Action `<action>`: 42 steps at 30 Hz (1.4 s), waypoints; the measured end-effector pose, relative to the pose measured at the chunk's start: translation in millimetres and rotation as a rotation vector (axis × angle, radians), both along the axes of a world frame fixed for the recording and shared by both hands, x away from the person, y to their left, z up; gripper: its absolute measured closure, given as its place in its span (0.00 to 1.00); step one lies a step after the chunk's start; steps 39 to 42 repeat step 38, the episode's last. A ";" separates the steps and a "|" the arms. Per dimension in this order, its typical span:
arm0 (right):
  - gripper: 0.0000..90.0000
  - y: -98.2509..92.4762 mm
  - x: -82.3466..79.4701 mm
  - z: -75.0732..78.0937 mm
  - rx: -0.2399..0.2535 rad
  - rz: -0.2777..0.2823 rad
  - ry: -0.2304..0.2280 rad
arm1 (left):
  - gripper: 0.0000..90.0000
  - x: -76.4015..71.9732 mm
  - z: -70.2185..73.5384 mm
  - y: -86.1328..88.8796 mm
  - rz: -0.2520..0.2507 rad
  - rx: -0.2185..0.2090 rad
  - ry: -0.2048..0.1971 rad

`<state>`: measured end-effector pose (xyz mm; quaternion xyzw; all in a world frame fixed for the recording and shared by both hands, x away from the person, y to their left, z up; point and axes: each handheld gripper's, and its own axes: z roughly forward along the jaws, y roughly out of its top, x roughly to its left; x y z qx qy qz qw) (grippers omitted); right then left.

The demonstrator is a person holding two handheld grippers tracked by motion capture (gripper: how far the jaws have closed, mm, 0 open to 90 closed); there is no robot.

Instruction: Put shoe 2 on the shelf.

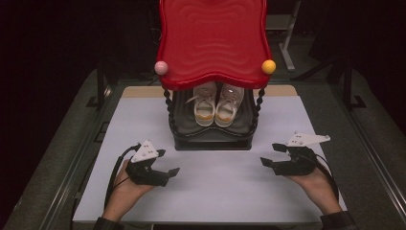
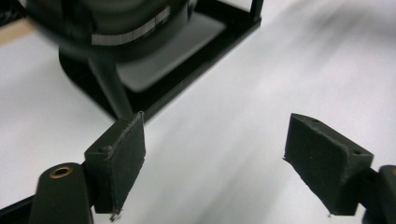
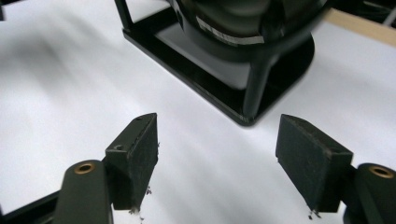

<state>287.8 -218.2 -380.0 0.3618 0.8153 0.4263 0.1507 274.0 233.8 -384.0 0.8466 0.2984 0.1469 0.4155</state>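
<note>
Nearest the camera in the high view, two forearms come in from the bottom edge, each hand wrapped around a pair of tongs. The left tongs sit over the white bench at the left, pointing inward and a little away, jaws spread wide with nothing between them; the left gripper view confirms it, with bare white surface showing between the two black pads. The right tongs mirror them at the right, pointing inward toward the middle, jaws likewise standing wide and holding nothing; in the right gripper view the gap between the pads shows only the white sheet. A grey three-cornered plate rides on top of each, and a black cable trails back along each wrist.

Between and just beyond the two tongs stands a two-tier shoe rack. Its black base rests on the white surface, well apart from both tongs. On the black lower shelf sits a pair of white sneakers with orange heel trim, side by side, heels toward the person. Twisted black posts rise at the corners. Above them the red wavy top shelf hides the toes of the sneakers, with a pink ball at its near left corner and a yellow ball at its near right.
</note>
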 end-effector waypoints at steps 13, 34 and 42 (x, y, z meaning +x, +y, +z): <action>0.12 -36.6 -22.9 -32.8 -0.034 -0.100 0.028 | 0.16 -19.7 -34.0 34.3 0.047 0.098 0.071; 0.00 -55.2 -24.9 -78.5 -0.149 -0.187 0.116 | 0.15 -19.5 -67.4 68.3 0.069 0.096 0.069; 0.00 -55.1 -25.0 -78.6 -0.149 -0.187 0.116 | 0.15 -19.6 -67.6 68.6 0.070 0.096 0.069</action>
